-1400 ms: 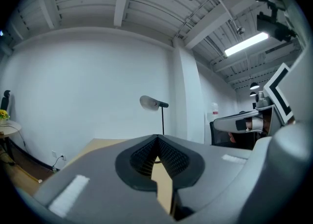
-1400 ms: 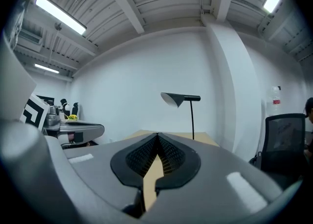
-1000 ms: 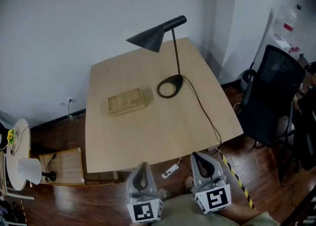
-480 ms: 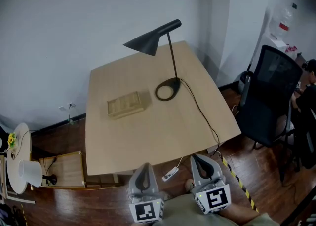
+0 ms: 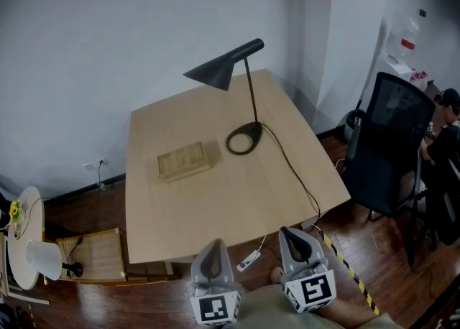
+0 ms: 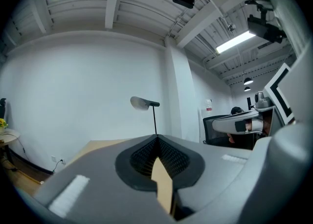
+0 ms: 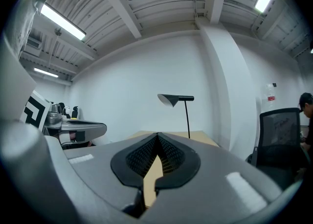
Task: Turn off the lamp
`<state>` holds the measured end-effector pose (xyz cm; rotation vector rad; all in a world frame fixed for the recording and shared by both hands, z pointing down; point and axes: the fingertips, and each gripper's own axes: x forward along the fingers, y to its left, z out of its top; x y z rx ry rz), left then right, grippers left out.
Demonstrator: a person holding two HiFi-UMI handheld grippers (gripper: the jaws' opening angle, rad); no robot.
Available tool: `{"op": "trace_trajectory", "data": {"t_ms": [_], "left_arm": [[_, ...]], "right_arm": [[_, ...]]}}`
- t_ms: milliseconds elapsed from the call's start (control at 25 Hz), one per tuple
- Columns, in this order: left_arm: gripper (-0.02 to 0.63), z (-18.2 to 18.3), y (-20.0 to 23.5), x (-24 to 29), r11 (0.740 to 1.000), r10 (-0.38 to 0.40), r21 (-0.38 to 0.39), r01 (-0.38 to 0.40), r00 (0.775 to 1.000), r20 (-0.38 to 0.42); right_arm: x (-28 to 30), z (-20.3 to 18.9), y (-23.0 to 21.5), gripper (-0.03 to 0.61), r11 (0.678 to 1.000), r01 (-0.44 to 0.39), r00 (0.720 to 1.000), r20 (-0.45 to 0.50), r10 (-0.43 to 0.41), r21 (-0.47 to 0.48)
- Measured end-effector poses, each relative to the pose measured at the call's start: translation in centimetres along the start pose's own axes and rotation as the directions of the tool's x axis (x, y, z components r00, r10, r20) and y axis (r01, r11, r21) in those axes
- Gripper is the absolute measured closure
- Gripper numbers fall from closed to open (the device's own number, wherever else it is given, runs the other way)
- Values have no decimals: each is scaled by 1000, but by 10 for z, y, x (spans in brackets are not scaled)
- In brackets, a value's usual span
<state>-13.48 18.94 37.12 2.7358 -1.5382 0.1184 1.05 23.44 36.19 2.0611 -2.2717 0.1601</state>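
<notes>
Lamp (image 5: pixel 241 83) stands near the table's (image 5: pixel 215 198) far edge, no glow showing; my left gripper (image 5: pixel 213 248) and right gripper (image 5: pixel 290 237) hang clenched, empty, short of its near edge.

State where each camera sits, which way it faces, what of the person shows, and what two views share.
Head view: on the person's head, looking steeply down at table and lamp; left gripper and right gripper show at the bottom.
Left gripper view: on the left gripper, looking along its shut jaws toward the lamp; right gripper shows at right.
Right gripper view: on the right gripper, facing likewise; left gripper at left.
Shared: both gripper views show the lamp.
</notes>
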Motion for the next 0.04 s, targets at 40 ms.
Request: {"op": "trace_trajectory", "data": {"t_ms": [40], "left_arm": [[614,1,0,0,1000,-4,0,4,1000,4]], "right_arm": [[0,1,1,578,1000,2,1000,0,-2,0]]}}
